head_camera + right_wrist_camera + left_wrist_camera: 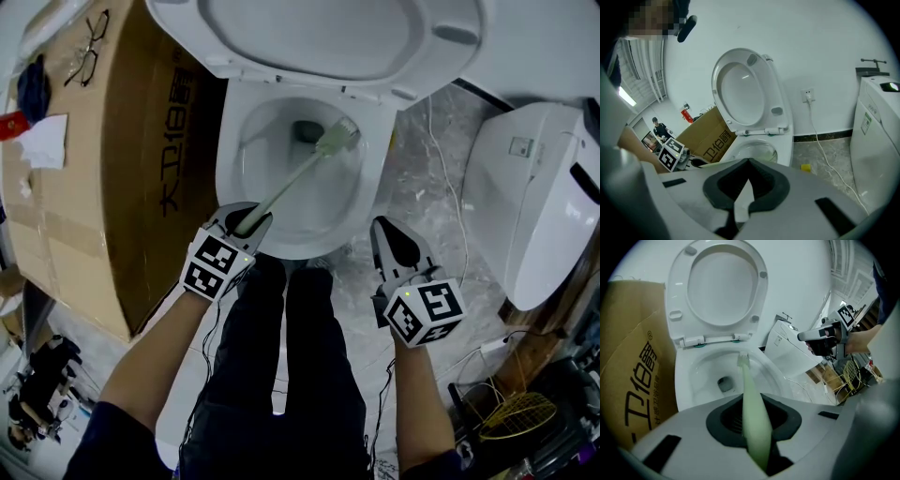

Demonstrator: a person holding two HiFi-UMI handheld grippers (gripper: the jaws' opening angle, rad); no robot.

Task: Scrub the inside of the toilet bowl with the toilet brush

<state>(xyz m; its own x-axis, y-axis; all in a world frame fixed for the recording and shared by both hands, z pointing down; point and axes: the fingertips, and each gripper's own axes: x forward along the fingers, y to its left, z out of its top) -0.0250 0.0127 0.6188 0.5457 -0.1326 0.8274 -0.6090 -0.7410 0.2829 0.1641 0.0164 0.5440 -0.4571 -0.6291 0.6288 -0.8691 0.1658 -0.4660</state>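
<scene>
The white toilet bowl (375, 169) stands open with its seat and lid (309, 37) raised. A pale green toilet brush (295, 176) slants into the bowl, and its bristle head (337, 138) sits near the right inner wall, beside the drain. My left gripper (246, 220) is shut on the brush handle at the bowl's front rim. The left gripper view shows the handle (749, 390) running out between the jaws toward the bowl (693, 376). My right gripper (382, 228) hovers over the floor right of the bowl, shut and holding nothing; its own view faces the toilet (783, 145).
A large cardboard box (112, 159) stands tight against the toilet's left side, with glasses (89, 47) lying on top. A second white fixture (530, 197) stands at the right. A white cable (441, 169) runs over the marble floor, and a wire item (516, 412) lies lower right.
</scene>
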